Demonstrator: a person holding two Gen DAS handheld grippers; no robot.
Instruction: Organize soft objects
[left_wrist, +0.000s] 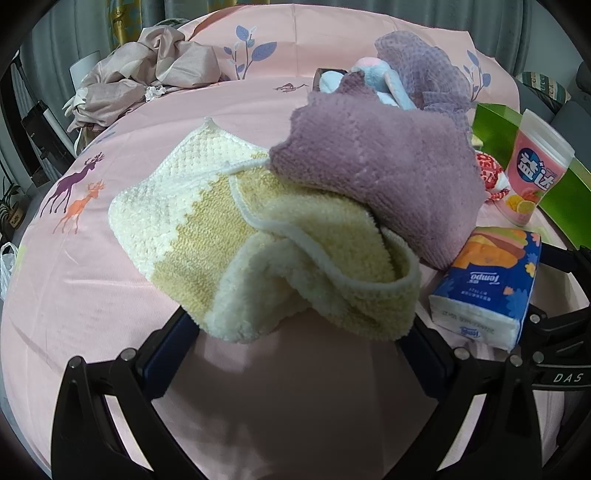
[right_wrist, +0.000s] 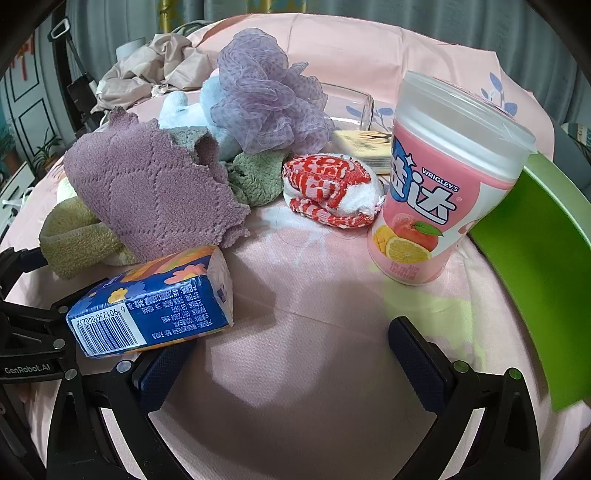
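1. Pretty early days here, judging by the mess. The soft stuff is all sitting loose on the pink bed (right_wrist: 295, 350): a yellow towel (left_wrist: 258, 251) near the left gripper (left_wrist: 295, 332), with a purple cloth (left_wrist: 376, 177) lying partly over its far right side.
2. Further back a purple bath pouf (right_wrist: 266, 92), a blue plush toy (right_wrist: 192, 110), a green cloth (right_wrist: 258, 177) and a red-and-white cloth (right_wrist: 328, 192) are bunching together, not sorted anywhere that shows.
3. The left jaws are standing wide with the yellow towel's near edge drooping between them, not pinched.
4. The right gripper (right_wrist: 291, 354) is holding nothing, jaws wide over bare sheet, with a tissue pack (right_wrist: 155, 299) resting on its left finger.
5. A gum tub (right_wrist: 443, 177) and green box (right_wrist: 535, 266) are waiting on the right; the box looks like the probable destination.
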